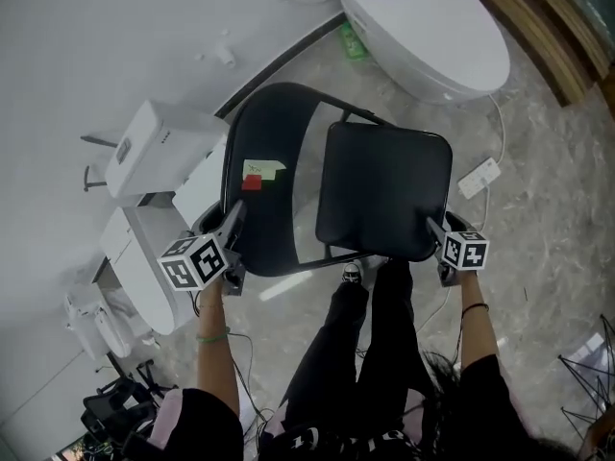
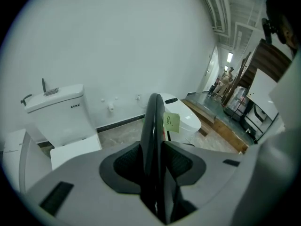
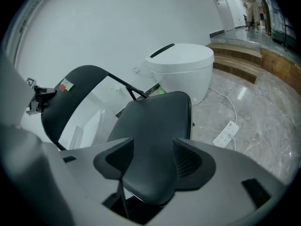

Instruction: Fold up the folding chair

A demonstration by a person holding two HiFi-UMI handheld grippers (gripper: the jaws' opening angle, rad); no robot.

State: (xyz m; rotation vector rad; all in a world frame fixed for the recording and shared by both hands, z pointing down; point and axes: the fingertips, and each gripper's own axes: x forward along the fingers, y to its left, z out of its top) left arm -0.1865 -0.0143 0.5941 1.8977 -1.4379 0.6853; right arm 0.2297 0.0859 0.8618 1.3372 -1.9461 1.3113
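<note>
A black folding chair stands open below me, its backrest [image 1: 269, 190] on the left and its padded seat [image 1: 384, 190] on the right. A pale note [image 1: 264, 168] and a red tag are stuck on the backrest. My left gripper [image 1: 233, 221] is shut on the near rim of the backrest [image 2: 153, 126], which runs edge-on between the pads of that gripper [image 2: 153, 166]. My right gripper [image 1: 437, 229] is at the seat's near right corner. In the right gripper view its jaws [image 3: 153, 161] stand open, with the seat [image 3: 155, 135] reaching in between them.
A white toilet [image 1: 423, 27] stands beyond the chair and another toilet with a cistern [image 1: 154, 142] at the left by the wall. A power strip [image 1: 479, 177] with its cable lies on the stone floor at the right. My legs [image 1: 370, 353] are right behind the chair.
</note>
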